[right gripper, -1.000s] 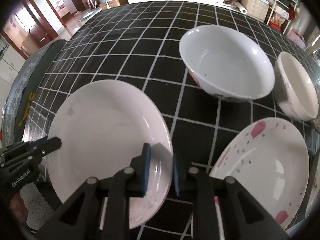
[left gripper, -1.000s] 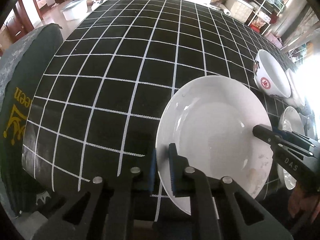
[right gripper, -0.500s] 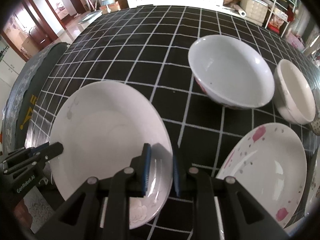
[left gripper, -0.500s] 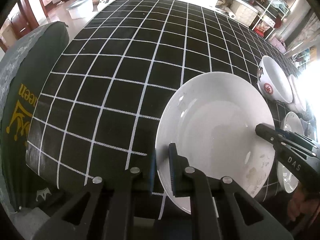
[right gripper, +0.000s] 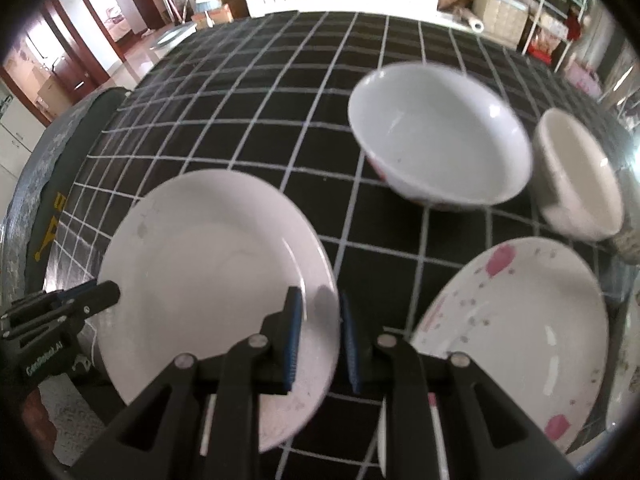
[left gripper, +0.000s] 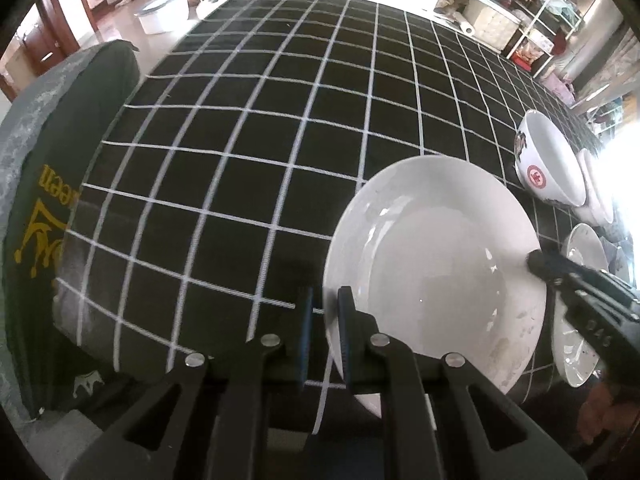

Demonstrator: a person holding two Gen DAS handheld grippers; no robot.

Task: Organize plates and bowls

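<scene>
Here both grippers are pinching the plate (right gripper: 208, 280): left gripper (left gripper: 323, 336) clamping its left rim, right gripper (right gripper: 320, 340) its right rim, the speckled plate (right gripper: 516, 328) lying just right of the right fingers (right gripper: 291, 336).

The white plate (left gripper: 436, 264) serves as the landmark. In the left wrist view its near rim is hidden behind the left gripper (left gripper: 323, 340), whose jaws cover that edge. Right of the plate, glare washes out the cream bowl (left gripper: 596, 204), and the speckled plate (left gripper: 580, 344) is partly masked by the right gripper (left gripper: 538, 264). In the right wrist view the large white bowl (right gripper: 436, 136) beyond the plate is motion-blurred, and the speckled plate's near edge is cut off by the frame. Shelf items far beyond are too small to identify.
</scene>
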